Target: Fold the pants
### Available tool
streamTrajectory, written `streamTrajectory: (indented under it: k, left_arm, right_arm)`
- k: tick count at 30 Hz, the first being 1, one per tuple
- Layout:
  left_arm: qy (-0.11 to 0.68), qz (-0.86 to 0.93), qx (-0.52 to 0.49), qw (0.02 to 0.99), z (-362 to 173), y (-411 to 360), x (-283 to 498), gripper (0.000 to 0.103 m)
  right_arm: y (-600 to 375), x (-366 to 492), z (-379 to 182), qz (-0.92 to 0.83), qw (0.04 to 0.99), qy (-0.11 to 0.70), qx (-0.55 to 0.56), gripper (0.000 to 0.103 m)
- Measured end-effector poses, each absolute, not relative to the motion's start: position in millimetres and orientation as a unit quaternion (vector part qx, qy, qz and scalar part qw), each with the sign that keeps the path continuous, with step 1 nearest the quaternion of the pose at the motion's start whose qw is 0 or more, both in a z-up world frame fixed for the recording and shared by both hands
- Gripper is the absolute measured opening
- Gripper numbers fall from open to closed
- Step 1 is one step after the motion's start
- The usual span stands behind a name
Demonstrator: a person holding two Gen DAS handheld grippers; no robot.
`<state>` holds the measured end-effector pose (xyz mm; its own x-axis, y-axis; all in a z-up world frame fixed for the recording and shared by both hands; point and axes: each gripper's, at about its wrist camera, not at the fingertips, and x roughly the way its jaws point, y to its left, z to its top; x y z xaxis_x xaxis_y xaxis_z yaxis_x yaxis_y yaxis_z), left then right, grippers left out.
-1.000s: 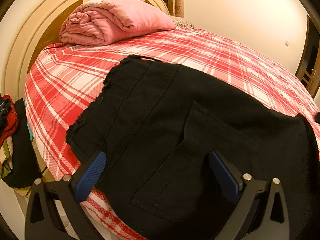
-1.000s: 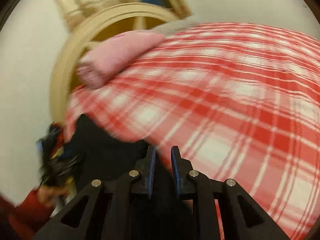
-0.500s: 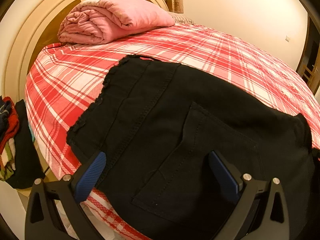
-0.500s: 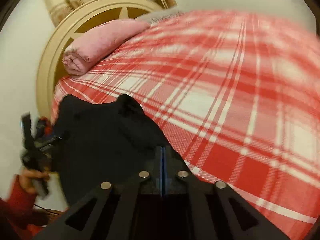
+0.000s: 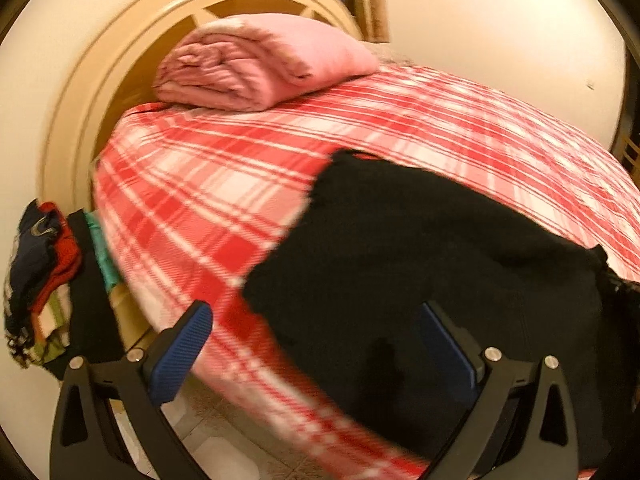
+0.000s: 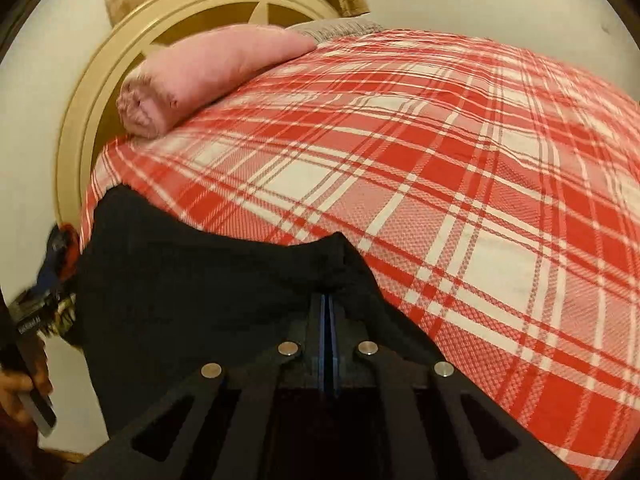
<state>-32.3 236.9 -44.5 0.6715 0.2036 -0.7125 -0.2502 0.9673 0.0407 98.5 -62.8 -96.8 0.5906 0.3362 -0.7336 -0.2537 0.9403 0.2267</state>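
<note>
On the bed [image 6: 460, 184], spread with a red-and-white plaid sheet, black pants [image 5: 420, 256] lie folded at the near edge, part hanging over the side. Right hand-held gripper [image 6: 329, 312]: blue pads pressed together, pinching a raised corner of the pants' fabric. Left hand-held gripper [image 5: 316, 340]: jaws spread wide, nothing between them; the left finger [image 5: 184, 344] hangs over the sheet edge beside the pants, the right finger over the black cloth. Frame blurred there, so contact cannot be told. Pink folded blanket [image 5: 260, 64] sits at the head of the bed, well apart from the pants, against the cream arched headboard [image 5: 80, 108]. Beside the bed, off the pants' left edge, a pile of mixed clothes [image 5: 44, 276]: navy, red, striped, black. Tiled floor [image 5: 224, 440] shows below the mattress edge.
</note>
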Motion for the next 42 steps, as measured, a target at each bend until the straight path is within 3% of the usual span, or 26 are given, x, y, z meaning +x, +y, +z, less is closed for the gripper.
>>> streamTrajectory:
  k: [6, 16, 17, 18, 19, 21, 24, 28, 42]
  left_arm:
    - [0.381, 0.139, -0.068, 0.911, -39, 254, -38, 0.103]
    - [0.357, -0.038, -0.042, 0.932, -16, 148, -25, 0.103]
    - [0.359, -0.059, -0.040, 0.931, -15, 134, -24, 0.103]
    - [0.360, -0.078, -0.036, 0.929, -14, 120, -24, 0.103]
    - [0.360, -0.092, -0.029, 0.928, -12, 107, -24, 0.103]
    - [0.358, -0.114, -0.010, 0.927, -9, 82, -27, 0.103]
    - [0.359, -0.144, 0.004, 0.922, -5, 54, -33, 0.103]
    - [0.363, -0.165, 0.022, 0.917, -3, 27, -41, 0.103]
    - [0.365, -0.146, 0.043, 0.918, -1, 6, -55, 0.103]
  right_arm:
    - [-83, 72, -72, 0.172, 0.898, 0.387, 0.117, 0.003]
    - [-250, -85, -33, -0.030, 0.917, 0.326, 0.229, 0.006]
    - [-277, -113, -31, -0.069, 0.914, 0.318, 0.243, 0.011]
    - [-298, -133, -30, -0.096, 0.910, 0.312, 0.256, 0.028]
    - [-313, -147, -30, -0.112, 0.907, 0.308, 0.265, 0.053]
    - [-357, -194, -27, -0.177, 0.897, 0.284, 0.288, 0.069]
    - [-402, -232, -22, -0.218, 0.885, 0.287, 0.297, 0.069]
    - [-455, -245, -32, -0.258, 0.859, 0.351, 0.270, 0.069]
    - [-481, -216, -95, -0.227, 0.829, 0.485, 0.158, 0.068]
